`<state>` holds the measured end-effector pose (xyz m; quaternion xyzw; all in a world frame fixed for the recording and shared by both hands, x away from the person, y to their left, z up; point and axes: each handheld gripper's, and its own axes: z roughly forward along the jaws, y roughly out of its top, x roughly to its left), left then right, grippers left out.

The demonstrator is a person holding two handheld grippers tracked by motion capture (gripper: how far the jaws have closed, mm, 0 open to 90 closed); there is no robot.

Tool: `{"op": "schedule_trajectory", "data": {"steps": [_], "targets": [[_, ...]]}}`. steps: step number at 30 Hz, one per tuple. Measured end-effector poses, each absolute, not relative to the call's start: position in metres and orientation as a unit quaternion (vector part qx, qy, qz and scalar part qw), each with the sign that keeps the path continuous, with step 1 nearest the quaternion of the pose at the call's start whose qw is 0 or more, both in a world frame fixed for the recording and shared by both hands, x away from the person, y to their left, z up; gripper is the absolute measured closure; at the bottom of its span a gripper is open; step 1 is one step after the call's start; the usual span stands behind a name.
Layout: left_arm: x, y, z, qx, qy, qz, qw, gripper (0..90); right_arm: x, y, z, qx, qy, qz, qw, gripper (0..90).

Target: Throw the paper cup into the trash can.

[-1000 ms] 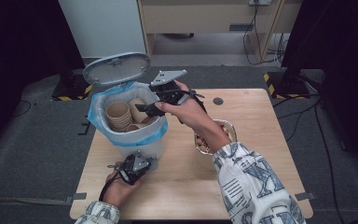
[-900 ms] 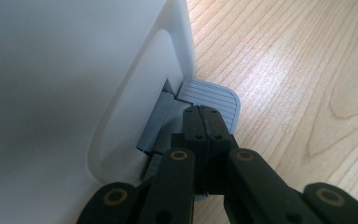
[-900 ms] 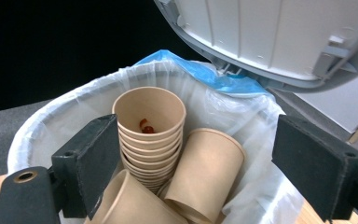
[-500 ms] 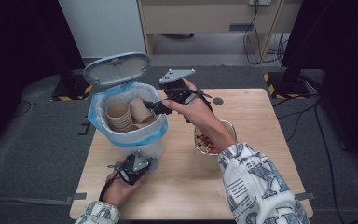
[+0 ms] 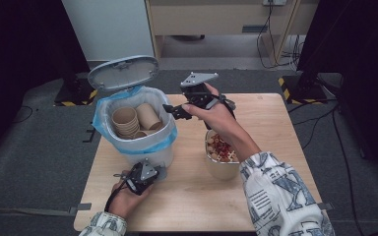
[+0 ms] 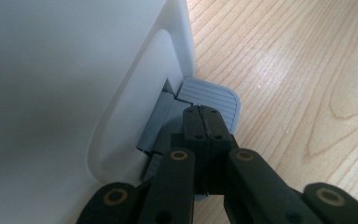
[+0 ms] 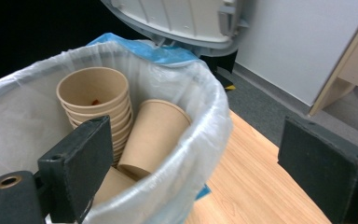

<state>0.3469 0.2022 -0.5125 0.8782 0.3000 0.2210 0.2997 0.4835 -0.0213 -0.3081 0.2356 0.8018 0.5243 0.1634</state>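
Even overhead lighting is recorded on the table (image 5: 275,128); the far left and right surroundings are left dark. Soft, short shadows are cast. The high view is slightly soft. Near jaws are blurred in the right gripper view; mild glare is noted on the bin wall (image 6: 51,84).

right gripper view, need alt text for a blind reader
The right gripper's two black jaws stand wide open just over the rim of a white bin lined with a clear and blue plastic bag, its grey lid tipped up. Inside lie brown paper cups, several stacked.
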Motion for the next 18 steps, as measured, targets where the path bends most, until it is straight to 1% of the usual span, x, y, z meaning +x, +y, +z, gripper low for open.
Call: {"op": "schedule_trajectory", "data": {"steps": [18], "targets": [[0.347,0.202,-0.513,0.878,0.3,0.221,0.3,89.9,0.488,-0.056,-0.312,0.272,0.794,0.515,0.174,9.2]]}}
